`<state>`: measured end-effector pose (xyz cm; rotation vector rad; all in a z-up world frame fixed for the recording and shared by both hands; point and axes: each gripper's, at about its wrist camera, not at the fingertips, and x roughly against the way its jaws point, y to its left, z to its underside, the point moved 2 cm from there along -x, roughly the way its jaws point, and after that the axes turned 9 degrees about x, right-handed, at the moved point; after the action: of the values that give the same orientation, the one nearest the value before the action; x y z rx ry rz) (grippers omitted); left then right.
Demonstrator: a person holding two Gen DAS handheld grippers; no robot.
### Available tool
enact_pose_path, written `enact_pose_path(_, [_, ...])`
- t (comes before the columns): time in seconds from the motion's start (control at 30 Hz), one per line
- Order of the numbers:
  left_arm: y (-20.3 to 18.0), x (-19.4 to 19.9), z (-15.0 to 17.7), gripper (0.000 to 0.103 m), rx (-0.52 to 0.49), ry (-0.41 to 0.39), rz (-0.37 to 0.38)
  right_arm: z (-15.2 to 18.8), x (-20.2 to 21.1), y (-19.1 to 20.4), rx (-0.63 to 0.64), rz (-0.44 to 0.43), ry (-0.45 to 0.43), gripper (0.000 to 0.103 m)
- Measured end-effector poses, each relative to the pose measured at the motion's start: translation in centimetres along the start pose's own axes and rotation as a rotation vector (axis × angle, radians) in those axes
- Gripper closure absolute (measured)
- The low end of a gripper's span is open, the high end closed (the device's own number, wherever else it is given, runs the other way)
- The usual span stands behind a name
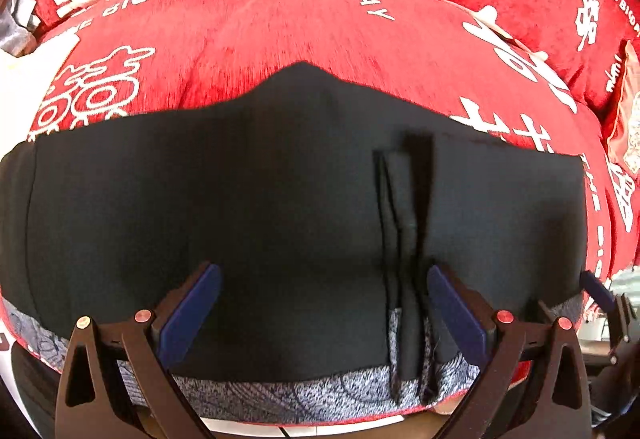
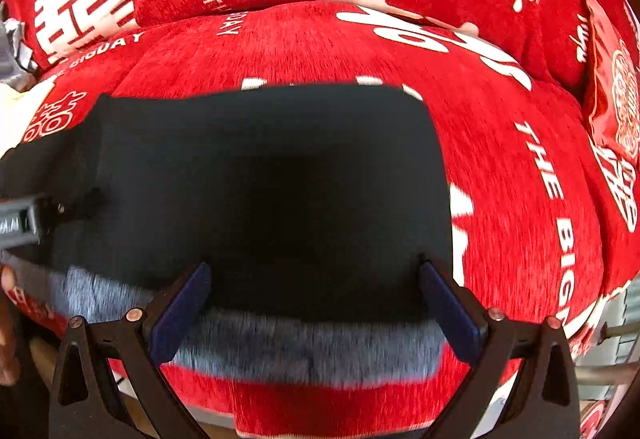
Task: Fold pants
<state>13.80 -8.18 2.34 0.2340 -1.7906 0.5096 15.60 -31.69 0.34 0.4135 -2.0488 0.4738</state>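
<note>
Pants (image 1: pixel 260 191) lie flat, dark, with grey waistband (image 1: pixel 304 391).

Both hand-held grippers (image 1: pixel 324 303) (image 2: pixel 314 299) wide open.

Dark pants (image 1: pixel 248 199) — grey waistband nearest, drawstrings trailing — lie flat, folded.

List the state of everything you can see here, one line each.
Pants: dark, spread flat on the sofa, grey waistband nearest the cameras.
Drawstring: loose, lying across the fabric.
Left claw: open, holding nothing.
Right claw: open, holding nothing.
Red sofa cover: lying under the pants.
</note>
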Motion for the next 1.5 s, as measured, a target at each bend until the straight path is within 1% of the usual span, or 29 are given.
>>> enact_pose_path(0.07, [0.2,0.1,0.1,0.0,0.003,0.003,0.004,0.5,0.2,0.1,-0.013,0.002,0.008,0.0])
enact_pose_path(0.1, [0.3,0.2,0.1,0.0,0.004,0.0,-0.009,0.5,0.5,0.1,-0.021,0.007,0.011,0.0])
enact_pose_path(0.17, [0.6,0.4,0.3,0.0,-0.006,-0.012,-0.085,0.4,1.1,0.2,-0.029,0.021,0.013,0.0])
enact_pose_path(0.23, [0.8,0.0,0.7,0.0,-0.02,0.003,-0.09,0.2,1.4,0.8,-0.032,0.012,-0.001,0.0])
enact_pose_path(0.3, [1.3,-0.4,1.1,0.0,-0.021,0.018,-0.105,0.1,0.9,1.6,-0.017,0.009,0.018,0.0])
enact_pose_path(0.37, [1.6,-0.2,1.7,0.0,-0.04,0.006,-0.12,0.2,0.5,2.9,0.016,0.024,0.031,0.0])
enact_pose_path(0.5, [2.7,0.9,2.0,0.0,-0.03,-0.004,-0.099,-0.3,1.6,4.9,0.054,-0.02,0.001,0.0])
enact_pose_path(0.6, [3.9,2.0,2.0,0.0,-0.016,-0.03,-0.106,-0.9,2.3,5.6,0.08,0.0,-0.026,0.0])
enact_pose_path(0.67, [4.9,2.5,2.0,0.0,-0.002,-0.049,-0.118,-1.7,2.3,5.6,0.079,-0.001,-0.034,0.0])
enact_pose_path(0.77, [6.6,2.6,2.0,0.0,0.024,-0.053,-0.134,-2.7,1.4,5.6,0.041,-0.009,-0.025,0.0])
enact_pose_path(0.87, [7.8,1.8,2.0,0.0,0.052,-0.035,-0.159,-3.1,-0.6,6.1,-0.002,-0.088,0.032,0.0])
enact_pose_path(0.9, [8.2,1.6,2.0,0.0,0.058,-0.031,-0.166,-3.1,-0.9,6.7,0.007,-0.071,0.037,0.0])
enact_pose_path(0.97, [8.9,1.3,2.3,0.0,0.07,-0.029,-0.174,-2.9,-0.7,7.7,0.04,-0.02,0.017,0.0])
enact_pose_path(1.0, [9.1,1.3,2.4,0.0,0.07,-0.033,-0.175,-2.9,-0.5,7.9,0.045,-0.016,0.012,0.0])
enact_pose_path(1.07, [9.4,1.6,2.5,0.0,0.069,-0.045,-0.182,-2.8,-0.2,7.9,0.045,-0.046,0.01,0.0])
enact_pose_path(1.13, [9.8,1.8,2.4,0.0,0.074,-0.054,-0.187,-2.8,0.2,8.0,0.052,-0.043,0.003,0.0])
enact_pose_path(1.23, [10.7,2.0,2.2,0.0,0.098,-0.056,-0.188,-2.9,0.7,8.6,0.067,-0.064,-0.007,0.0])
enact_pose_path(1.4, [12.7,3.2,1.8,0.0,0.128,-0.081,-0.188,-3.6,1.9,10.9,0.121,-0.081,-0.032,0.0])
enact_pose_path(1.5, [14.9,4.5,1.4,0.0,0.157,-0.109,-0.19,-4.1,2.3,12.4,0.142,-0.105,-0.048,0.0])
